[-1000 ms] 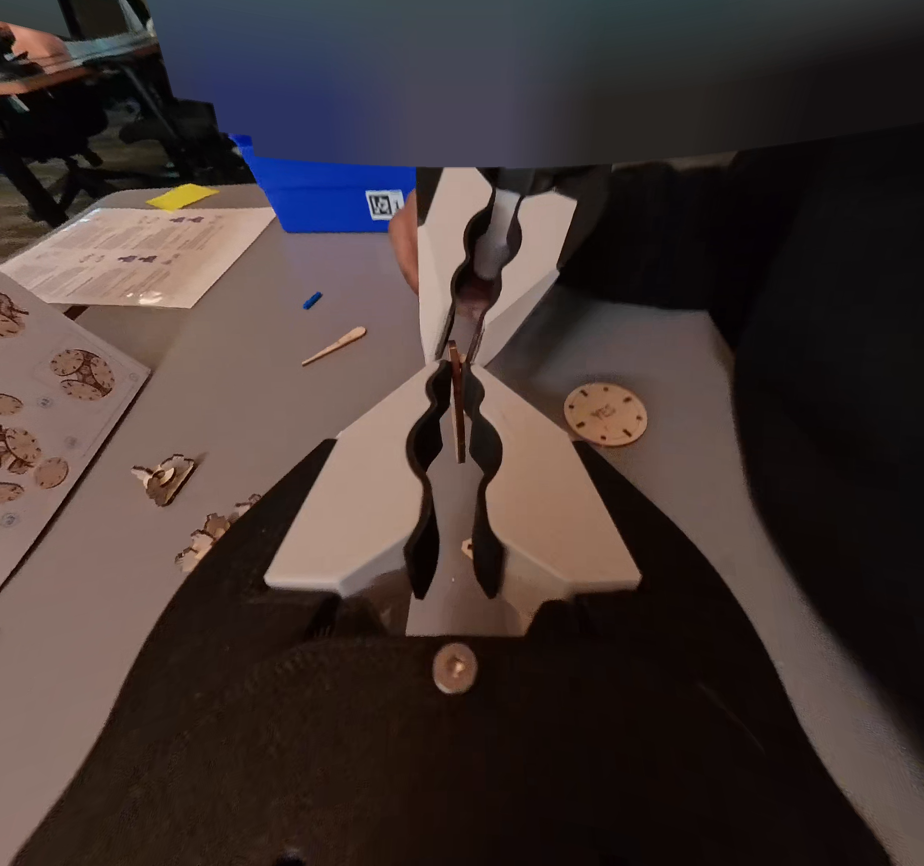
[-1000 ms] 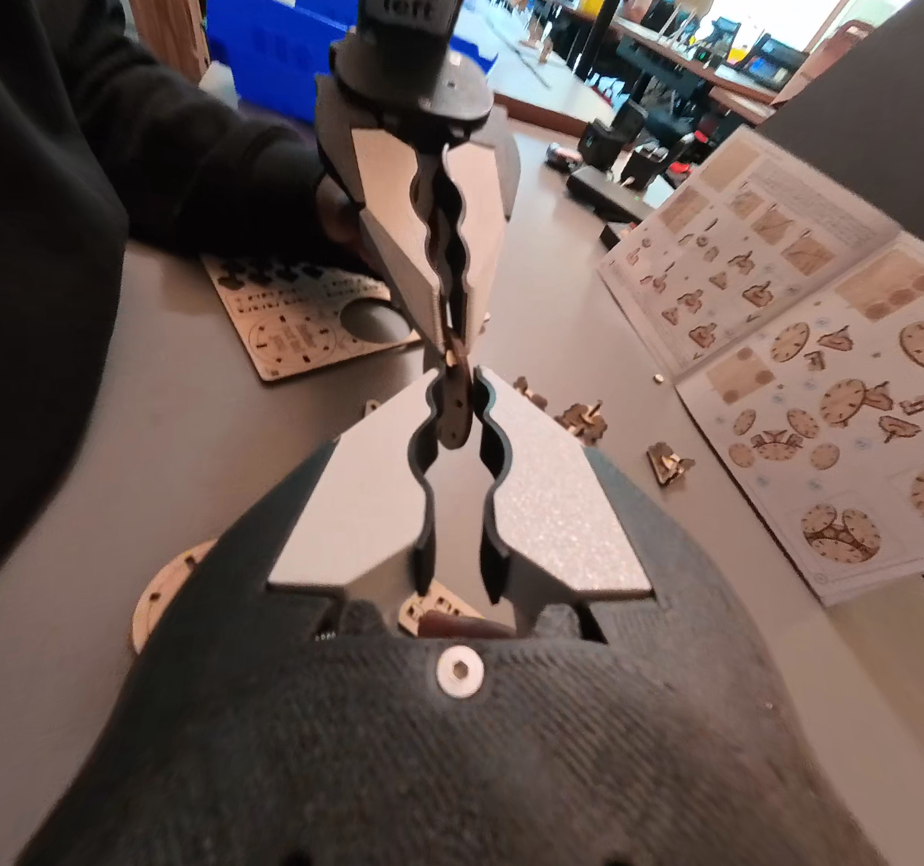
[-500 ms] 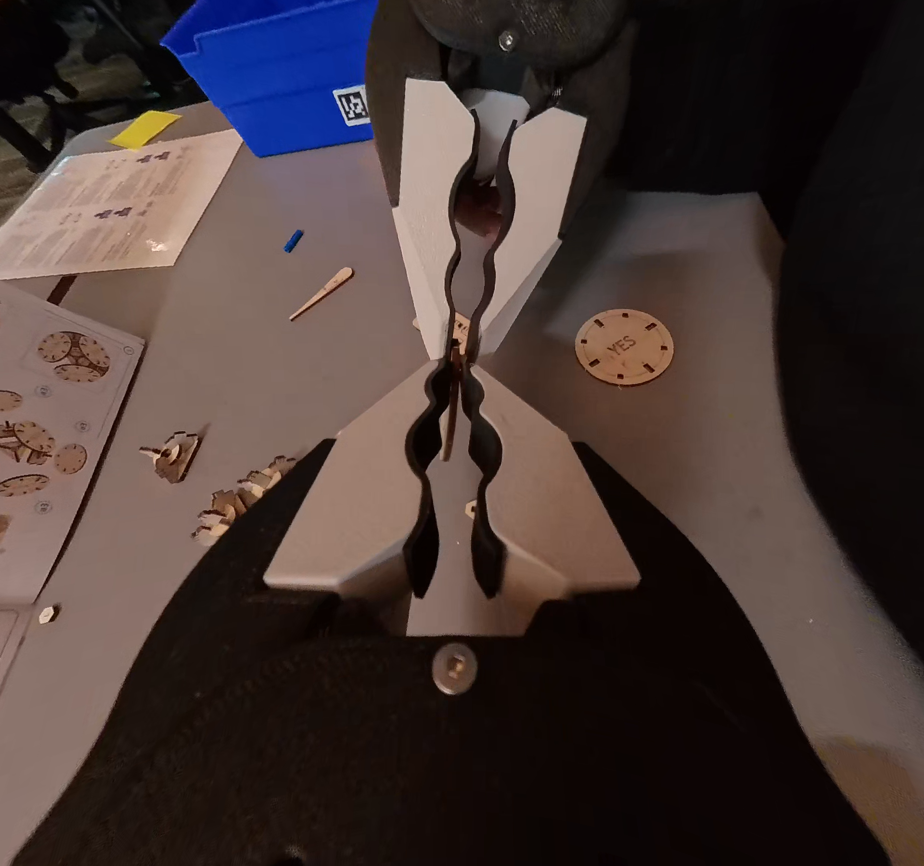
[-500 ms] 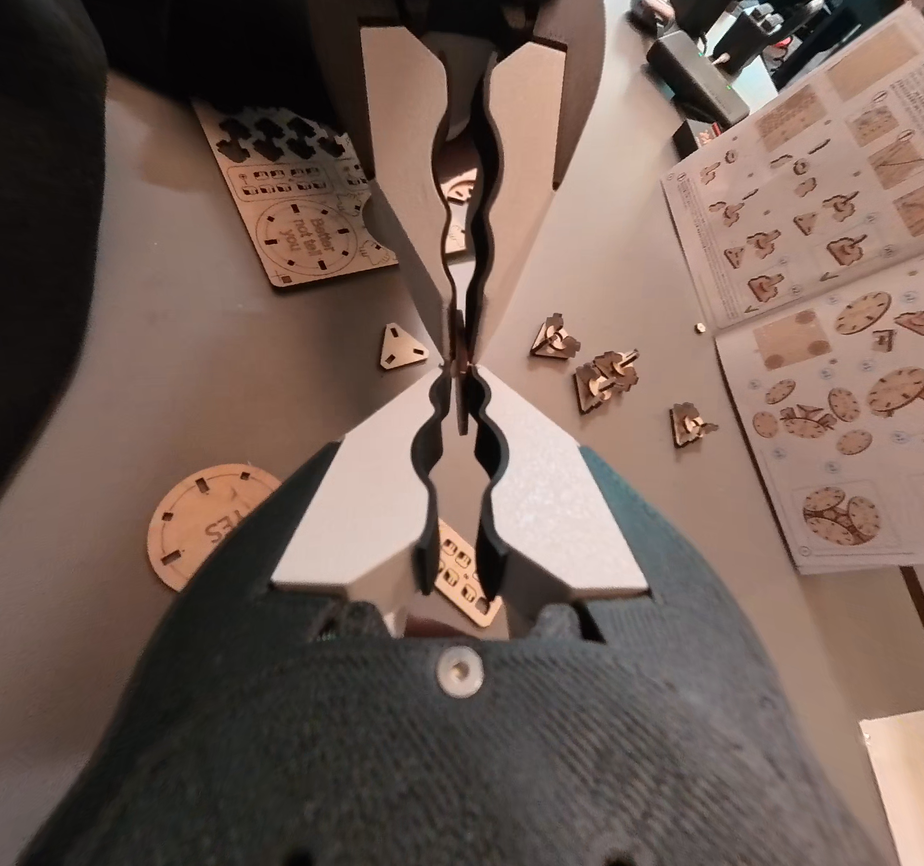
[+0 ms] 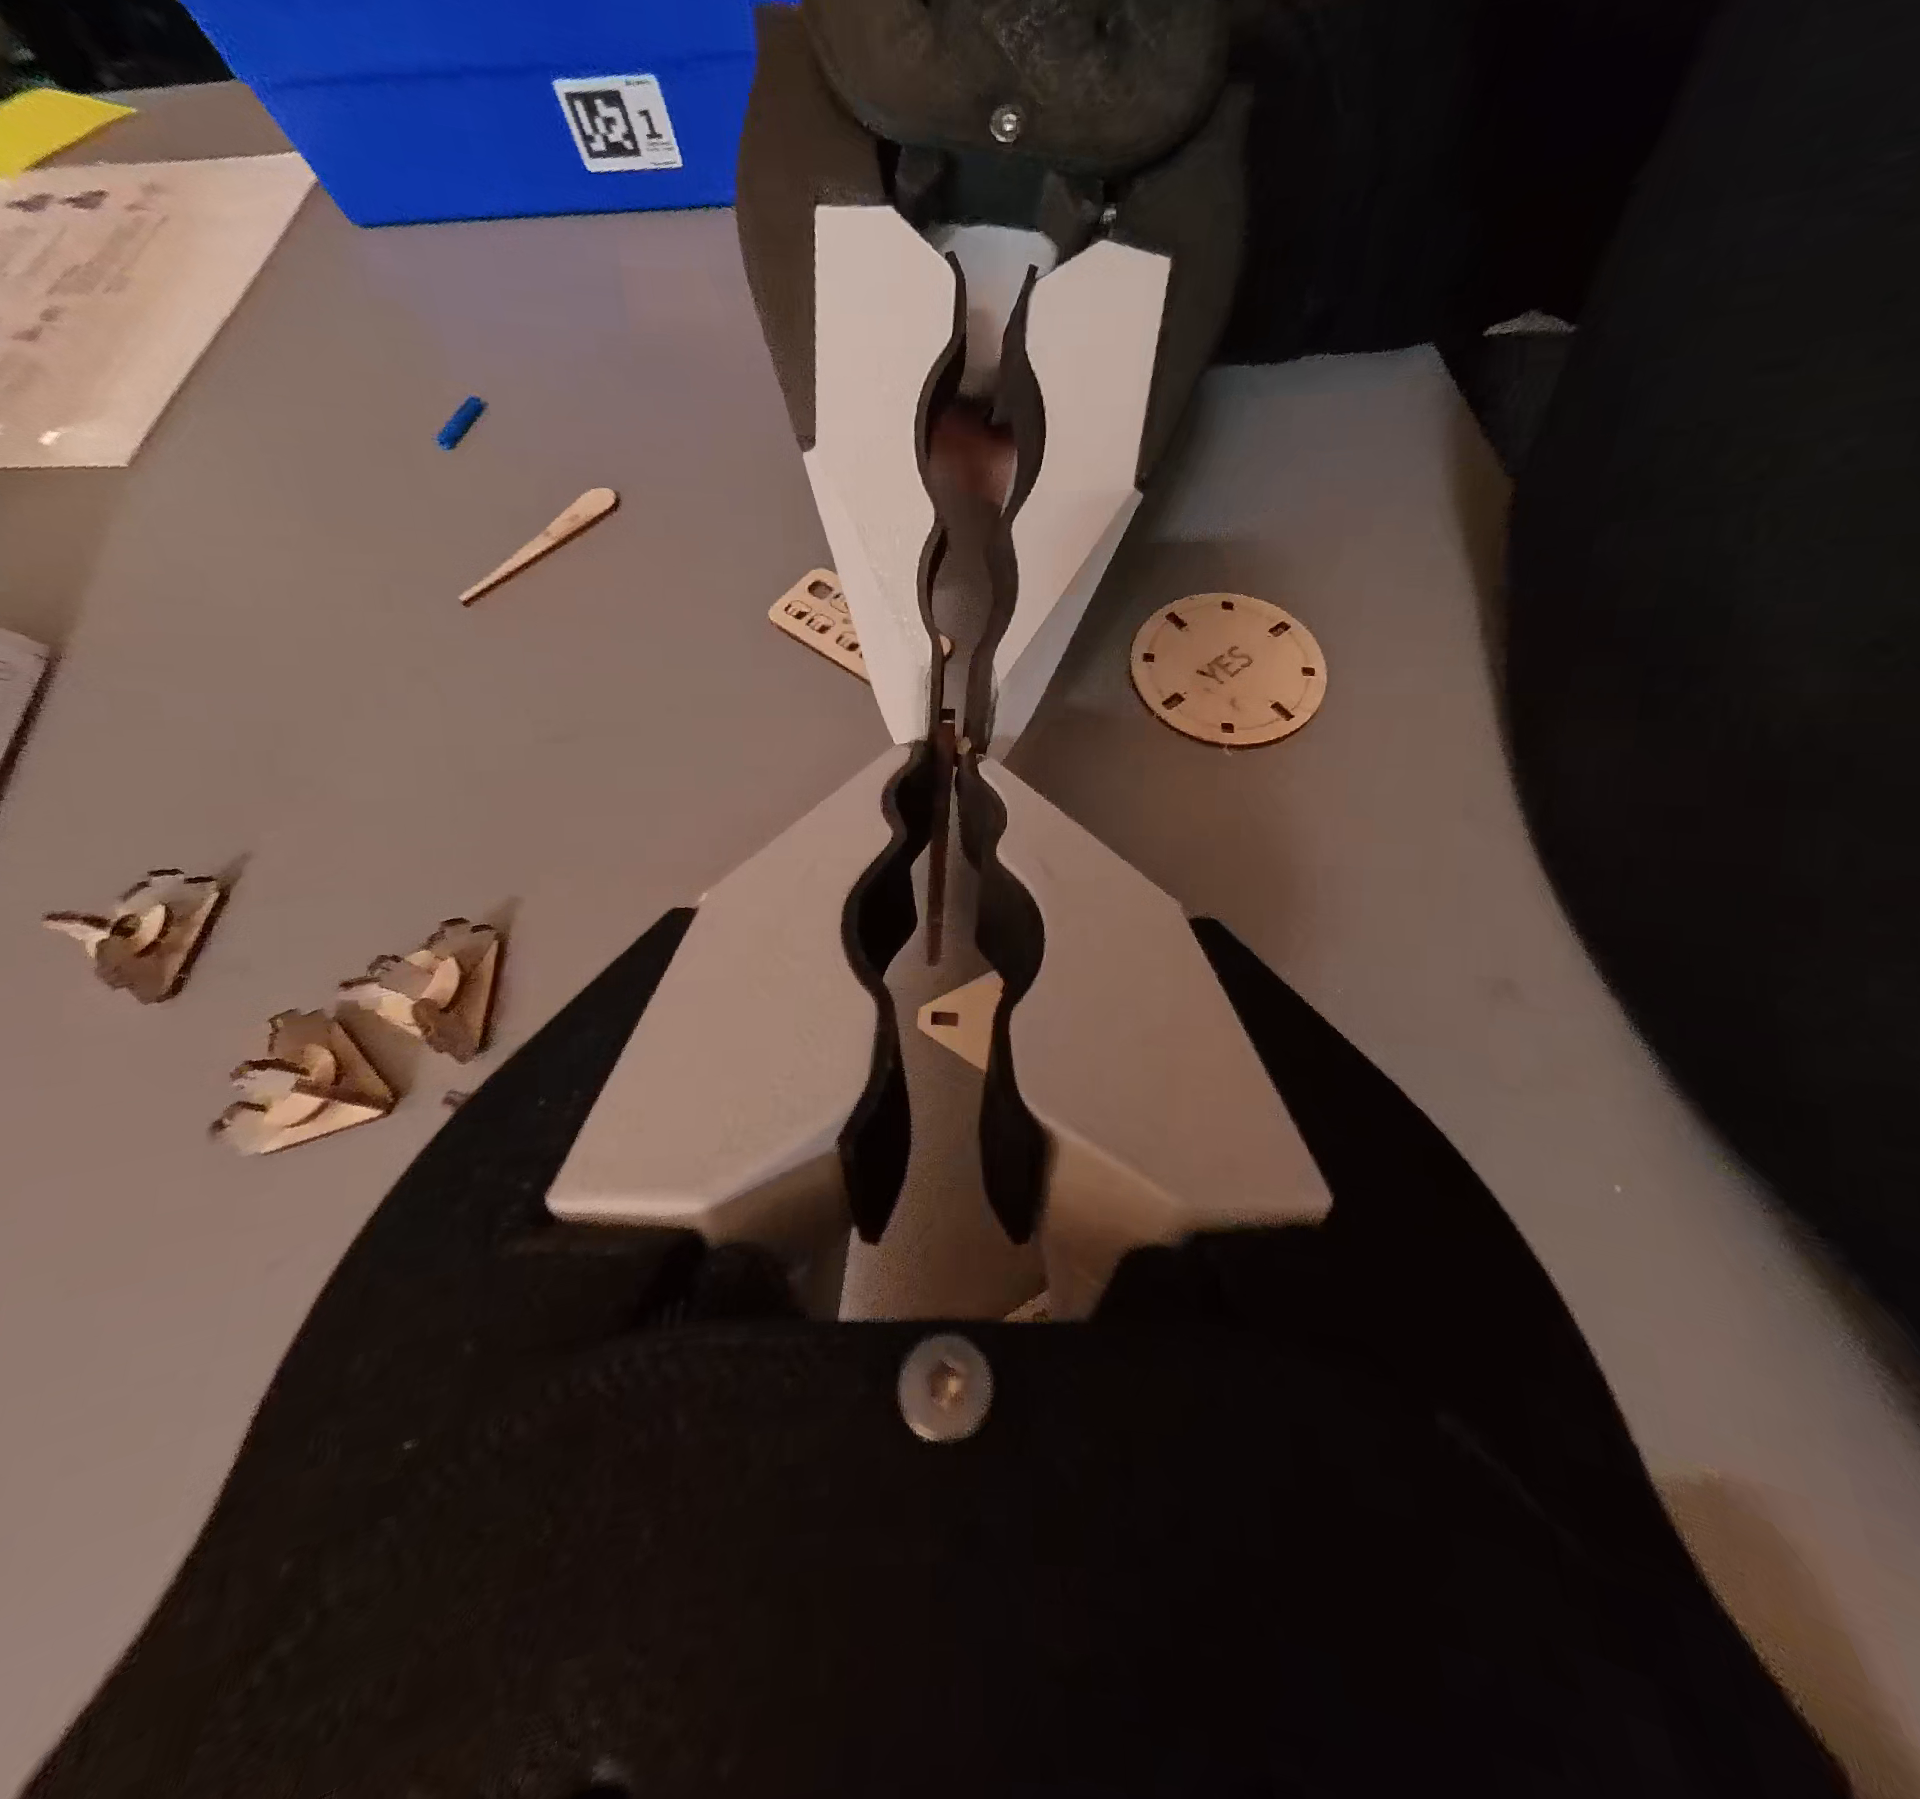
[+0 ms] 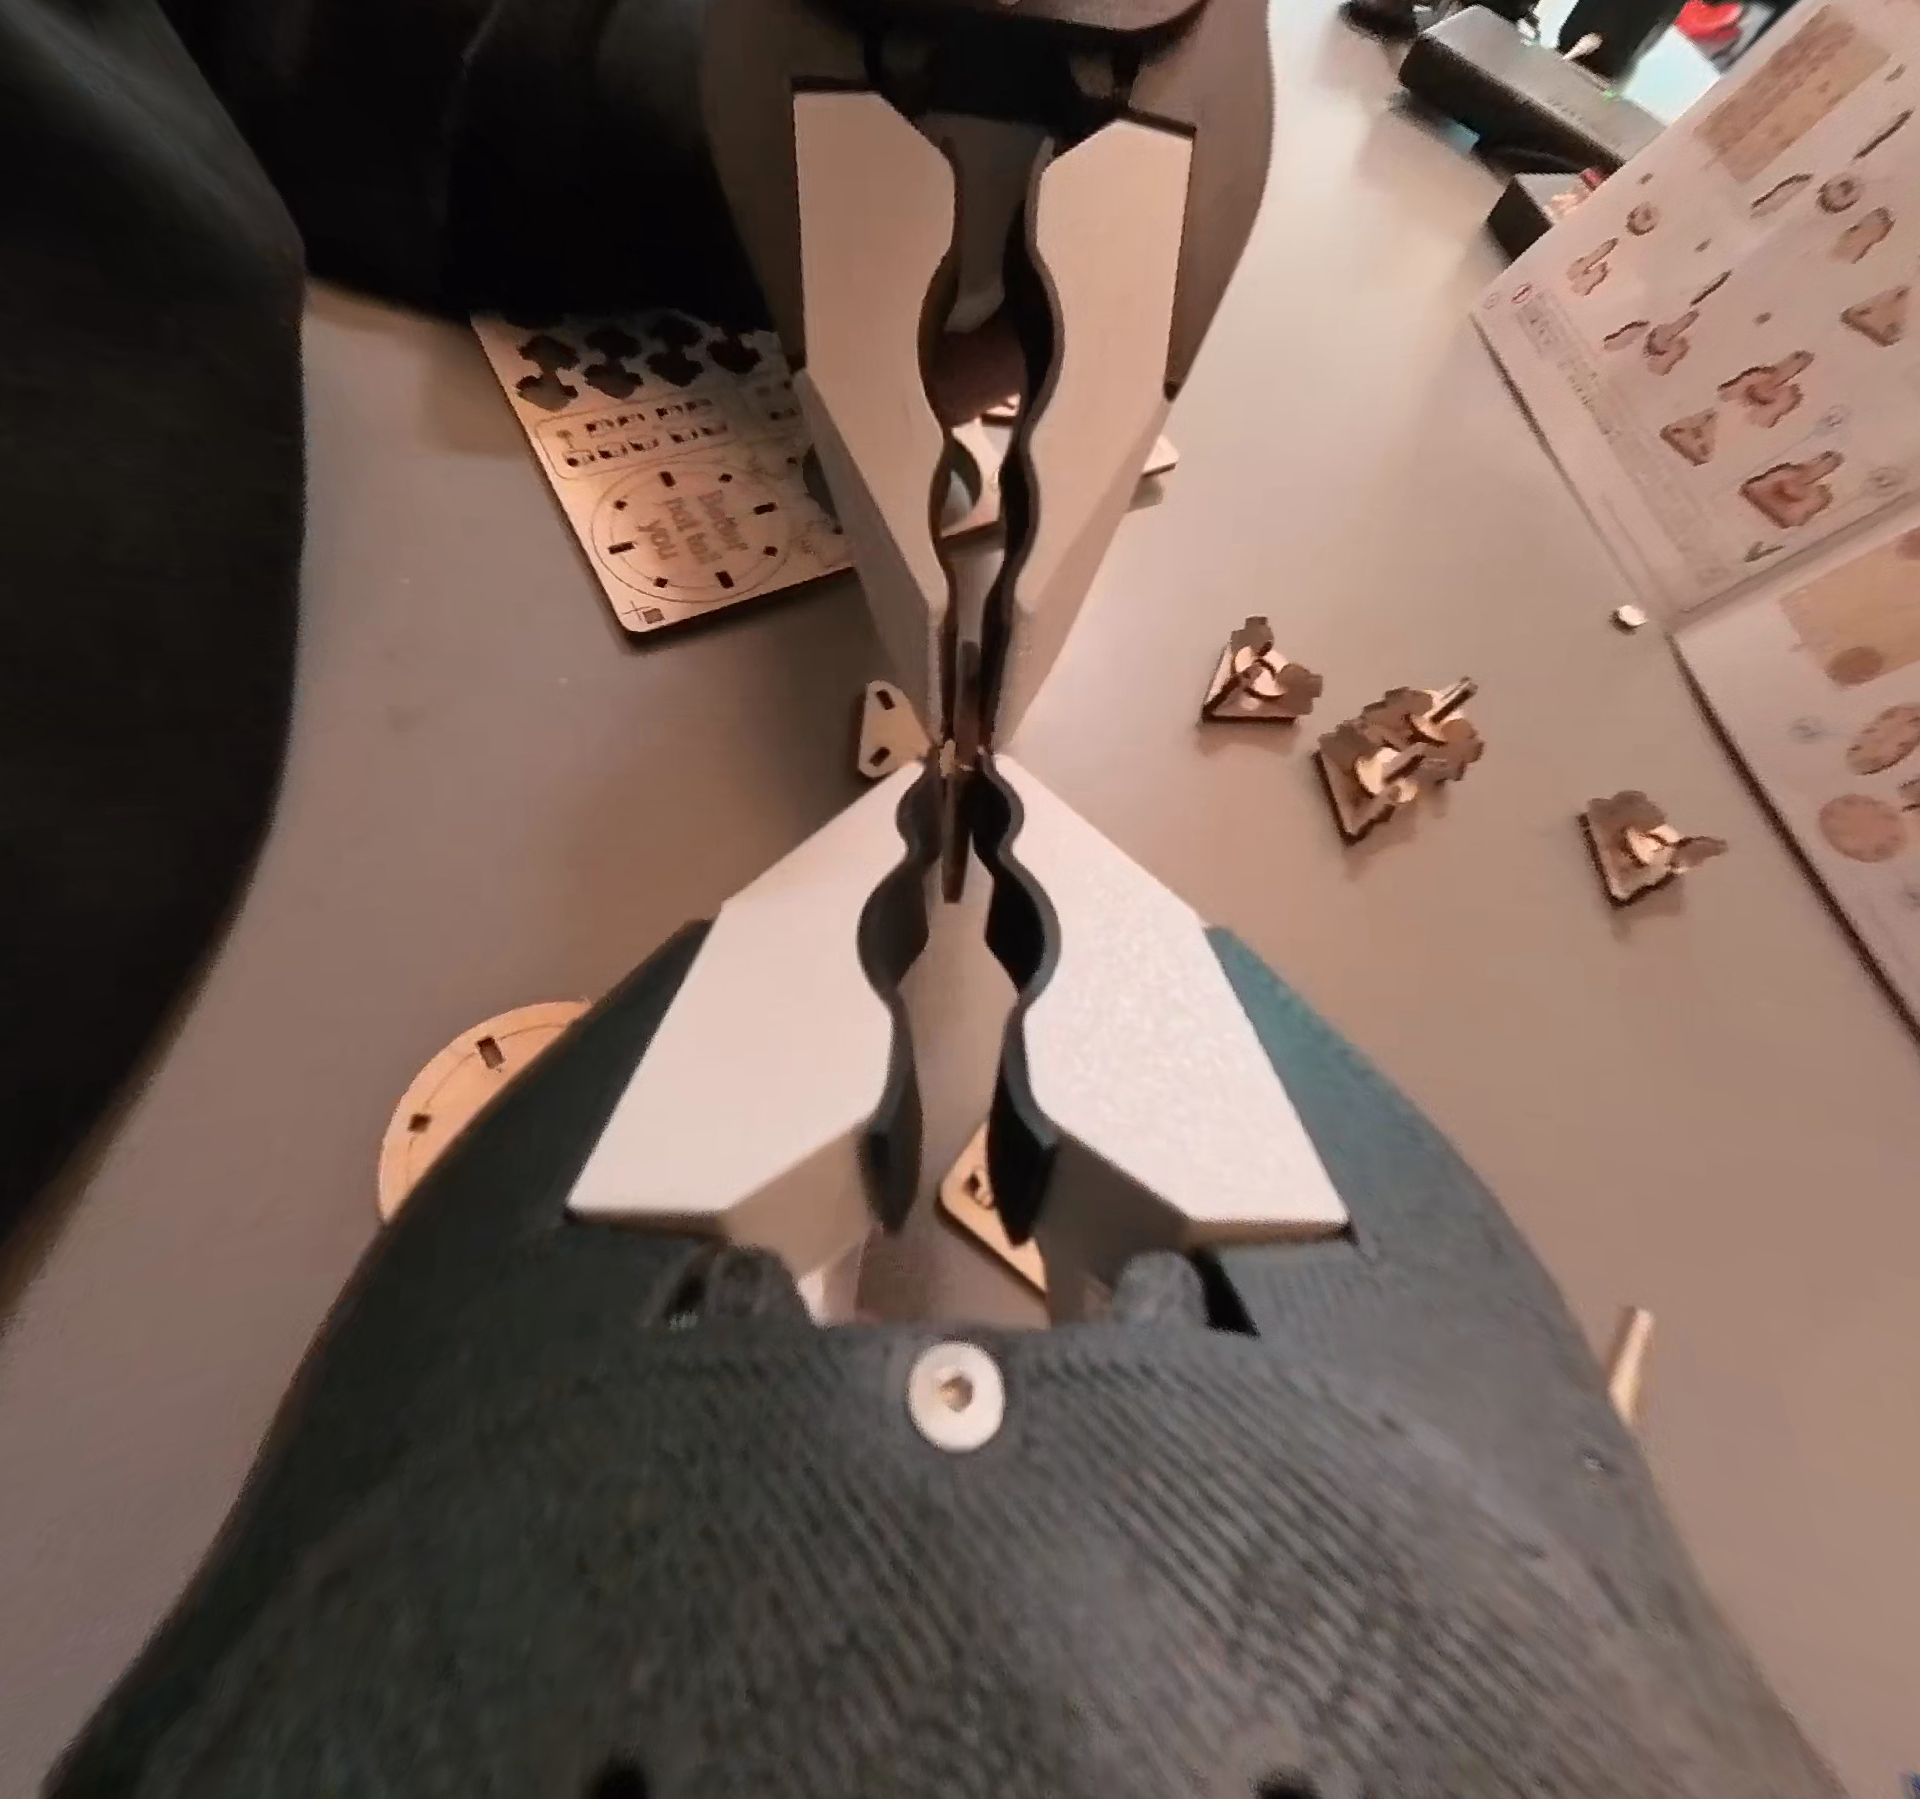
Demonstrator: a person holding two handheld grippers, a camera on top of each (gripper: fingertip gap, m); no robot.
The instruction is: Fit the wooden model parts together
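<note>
Wooden triangular assemblies [image 5: 416, 991] at left on the grey worktop [image 5: 623, 793]; at centre, left claw [image 5: 940, 762] clamped on a thin dark wooden piece [image 5: 935, 876], tip to tip with right claw [image 6: 961, 773], clamped on another wooden piece [image 6: 951, 850]; round wooden disc [image 5: 1228, 669] at right.

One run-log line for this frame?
left hand-held gripper: shut on thin dark wooden piece | right hand-held gripper: shut on thin wooden piece | tips meeting above grey table
</note>
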